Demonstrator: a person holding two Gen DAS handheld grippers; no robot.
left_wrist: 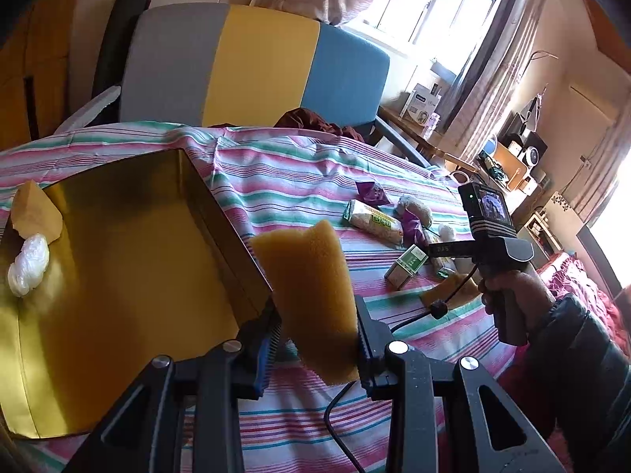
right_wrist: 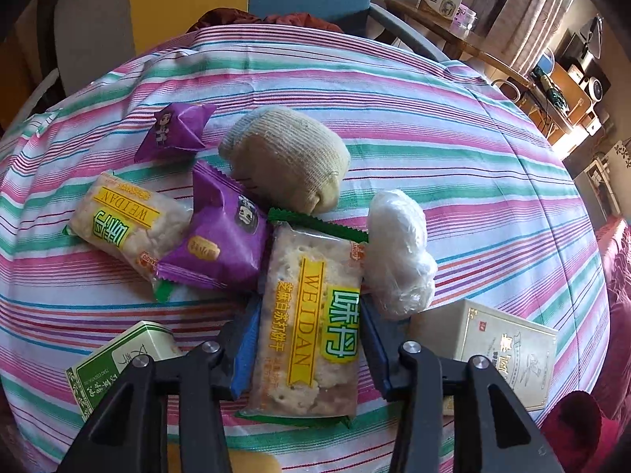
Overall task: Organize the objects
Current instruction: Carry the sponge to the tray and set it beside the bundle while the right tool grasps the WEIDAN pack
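My left gripper (left_wrist: 317, 335) is shut on a yellow sponge piece (left_wrist: 307, 276), held upright just right of an open gold tin (left_wrist: 138, 276). Inside the tin's far left lie another sponge piece (left_wrist: 35, 213) and a white plastic wad (left_wrist: 29, 264). My right gripper (right_wrist: 309, 335) points down at the striped cloth, and both blue pads press the sides of a Weidan cracker packet (right_wrist: 311, 315). Around that packet lie a second cracker packet (right_wrist: 126, 224), two purple snack packets (right_wrist: 224, 236) (right_wrist: 175, 130), a rolled beige sock (right_wrist: 288, 157) and a white plastic wad (right_wrist: 398, 252).
A green box (right_wrist: 118, 358) sits left of my right gripper and a cream box (right_wrist: 501, 351) to its right. A grey, yellow and blue chair back (left_wrist: 256, 67) stands behind the table. The hand and dark sleeve (left_wrist: 572, 335) holding the right gripper show at right.
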